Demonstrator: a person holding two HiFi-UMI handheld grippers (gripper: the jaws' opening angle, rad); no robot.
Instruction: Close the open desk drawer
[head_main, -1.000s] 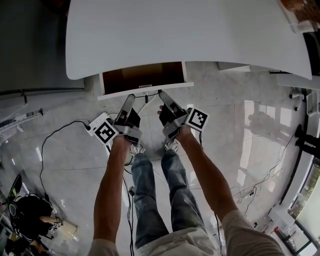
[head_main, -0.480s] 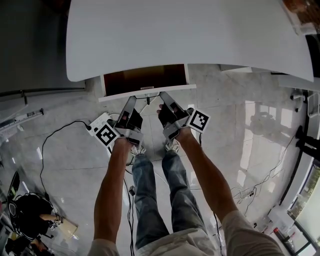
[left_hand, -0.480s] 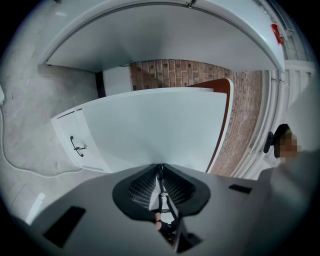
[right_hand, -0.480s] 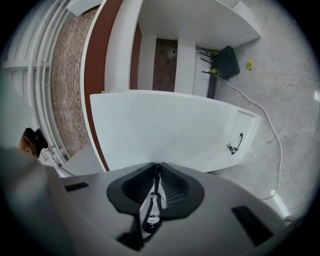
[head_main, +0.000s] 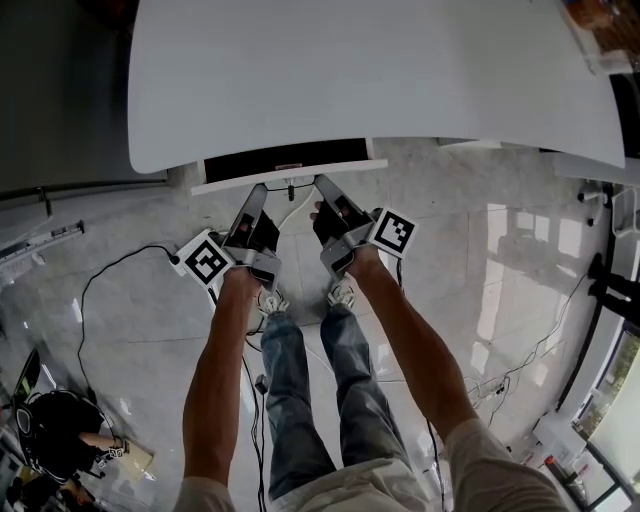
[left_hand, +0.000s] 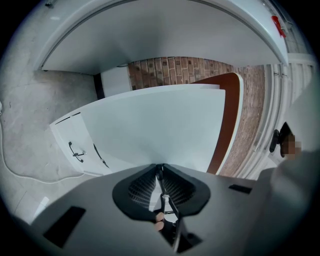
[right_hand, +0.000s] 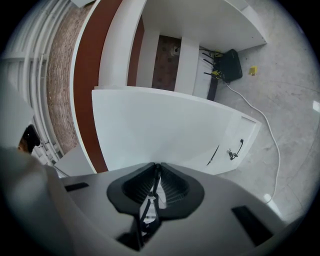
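Note:
The white desk (head_main: 370, 70) has a drawer (head_main: 290, 178) under its front edge, pushed most of the way in, with only a dark strip of its inside showing. My left gripper (head_main: 262, 187) and right gripper (head_main: 320, 180) point at the drawer's white front, side by side, tips right at it. Both are shut with nothing between the pads. In the left gripper view the left gripper (left_hand: 159, 166) faces the drawer front (left_hand: 160, 125) at close range. The right gripper (right_hand: 157, 165) faces the same drawer front (right_hand: 165, 125) in the right gripper view.
Cables (head_main: 110, 270) trail over the pale tiled floor. The person's legs (head_main: 300, 400) stand under the arms. A white low cabinet with a black handle (left_hand: 75, 150) sits under the desk, and a black box with wires (right_hand: 230, 65) lies farther back. A dark bag (head_main: 55, 430) lies at lower left.
The drawer has slid farther under the desk, so much less of its dark inside shows. Both grippers have moved forward with its front.

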